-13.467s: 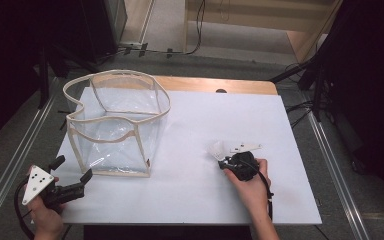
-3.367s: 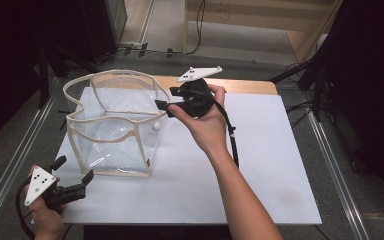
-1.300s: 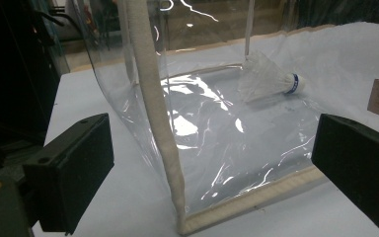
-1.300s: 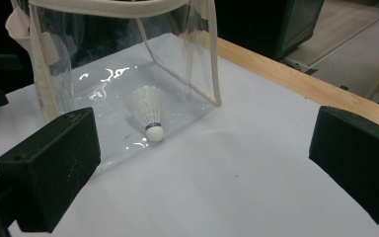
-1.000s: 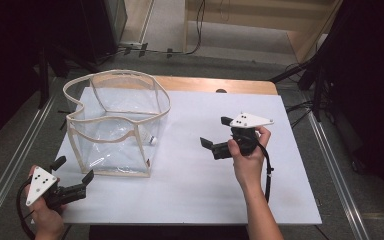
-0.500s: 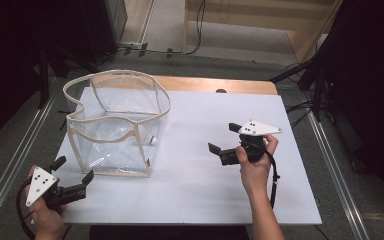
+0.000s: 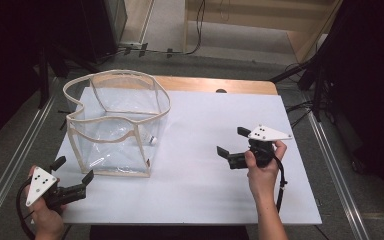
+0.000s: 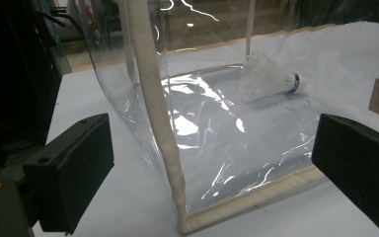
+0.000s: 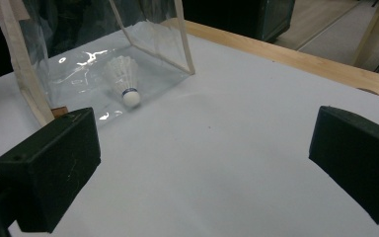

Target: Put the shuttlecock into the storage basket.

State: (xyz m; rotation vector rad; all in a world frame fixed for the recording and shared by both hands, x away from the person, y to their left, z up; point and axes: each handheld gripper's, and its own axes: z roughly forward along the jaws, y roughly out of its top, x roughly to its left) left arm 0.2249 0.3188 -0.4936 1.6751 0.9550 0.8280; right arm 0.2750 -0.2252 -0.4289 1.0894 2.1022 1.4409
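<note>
A clear plastic bag (image 7: pixel 115 125) with cream trim stands open on the left of the white table (image 7: pixel 195 200). Inside it, on the bottom near the right wall, lies a white shuttlecock (image 7: pixel 151 140) (image 8: pixel 269 79) (image 9: pixel 124 77). My left gripper (image 7: pixel 72 176) rests at the table's front left corner, open, its jaws facing the bag's near corner (image 8: pixel 172 163). My right gripper (image 7: pixel 233 141) hovers over the right half of the table, open and empty, pointing left at the bag (image 9: pixel 103 54).
A wooden strip (image 7: pixel 220 85) runs along the table's far edge. Metal rails (image 7: pixel 10 170) flank both sides, and dark stands and cables occupy the floor beyond. The table top between bag and right gripper is bare white.
My right gripper reached over the bag, then pulled back right and toward the person, open and empty. The shuttlecock now lies inside the bag. The left gripper has stayed put.
</note>
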